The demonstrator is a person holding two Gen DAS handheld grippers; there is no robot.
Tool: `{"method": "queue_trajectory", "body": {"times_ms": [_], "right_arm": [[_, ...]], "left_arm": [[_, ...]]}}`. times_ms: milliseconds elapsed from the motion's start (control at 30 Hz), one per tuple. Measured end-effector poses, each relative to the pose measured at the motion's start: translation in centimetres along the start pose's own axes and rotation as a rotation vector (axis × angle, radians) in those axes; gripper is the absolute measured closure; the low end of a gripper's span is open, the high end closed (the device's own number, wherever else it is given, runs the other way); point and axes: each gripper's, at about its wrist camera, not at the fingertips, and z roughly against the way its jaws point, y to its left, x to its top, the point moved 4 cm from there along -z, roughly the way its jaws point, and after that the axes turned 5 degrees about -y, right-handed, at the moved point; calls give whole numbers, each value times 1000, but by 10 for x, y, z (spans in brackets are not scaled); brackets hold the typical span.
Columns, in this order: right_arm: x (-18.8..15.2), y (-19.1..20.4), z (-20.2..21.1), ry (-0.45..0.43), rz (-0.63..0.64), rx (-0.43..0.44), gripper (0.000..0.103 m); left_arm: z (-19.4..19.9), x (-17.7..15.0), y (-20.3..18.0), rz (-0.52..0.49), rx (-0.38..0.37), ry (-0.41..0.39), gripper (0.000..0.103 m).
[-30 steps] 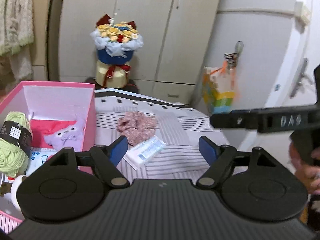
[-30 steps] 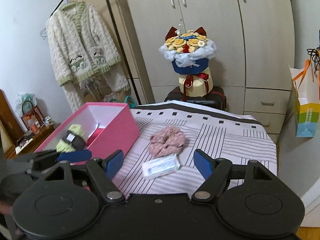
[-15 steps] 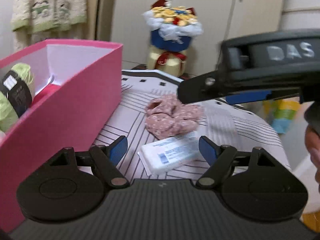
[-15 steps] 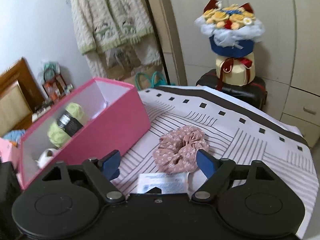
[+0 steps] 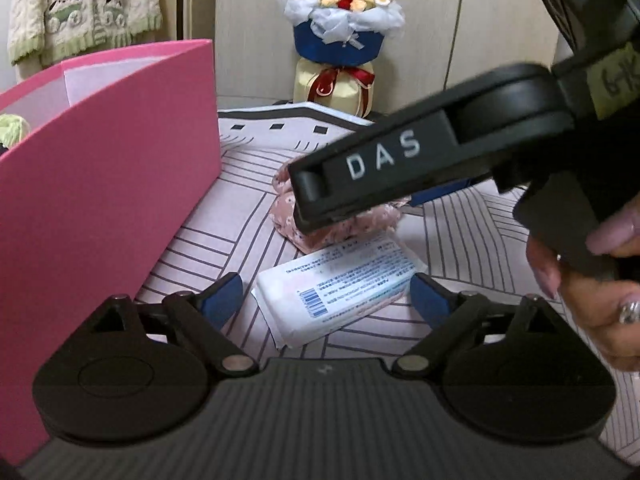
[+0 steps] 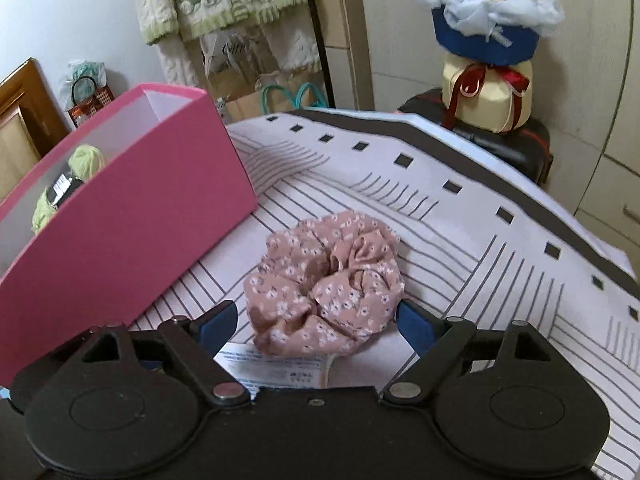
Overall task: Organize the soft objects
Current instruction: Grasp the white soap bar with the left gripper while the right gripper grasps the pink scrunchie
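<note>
1. Pink floral scrunchie [image 6: 324, 280] lay on the striped cloth [image 6: 460, 240], just beside the pink box [image 6: 132, 224].
2. Right gripper [image 6: 316, 322] had just been opening, jaws wide around the scrunchie, pads apart from it.
3. Left gripper [image 5: 324, 300], also just opening, framed the white packet [image 5: 336, 292], not gripping.
4. Green yarn [image 6: 84, 160] sat inside the box.

Box: we see the box [image 6: 132, 216] on the cloth [image 6: 460, 240], left of everything else.
Yarn: the yarn [image 6: 64, 184] lies inside it.
Scrunchie: the scrunchie [image 6: 324, 284] sits right of the box — apart from it.
Packet: the packet [image 5: 336, 288] lies just in front of the scrunchie, touching it.
Bouquet: the bouquet [image 6: 488, 40] stands behind the cloth — on a case [image 6: 516, 148].
Cardigan: the cardigan [image 6: 212, 4] hangs behind the box.
</note>
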Motion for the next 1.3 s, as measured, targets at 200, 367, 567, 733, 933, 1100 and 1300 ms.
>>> {"method": "queue_trajectory", "body": {"times_ms": [200, 367, 567, 733, 933, 1100, 1300], "right_arm": [[-6, -7, -2, -31, -7, 46, 73], [-12, -3, 14, -111, -6, 40, 88], [-18, 8, 38, -197, -5, -44, 89], [-28, 18, 61, -234, -9, -89, 89], [-46, 22, 78, -240, -39, -163, 89], [-66, 20, 91, -245, -84, -231, 89], [-87, 24, 103, -271, -147, -261, 89]], "left_arm": [[-6, 2, 1, -43, -40, 13, 24], [-3, 3, 4, -62, -73, 30, 35], [7, 4, 10, -57, -116, 45, 45], [16, -1, 16, -54, -118, 46, 52], [21, -6, 25, -40, -129, 50, 57], [30, -9, 32, -37, -177, 57, 60], [37, -11, 40, -15, -244, 100, 60]]}}
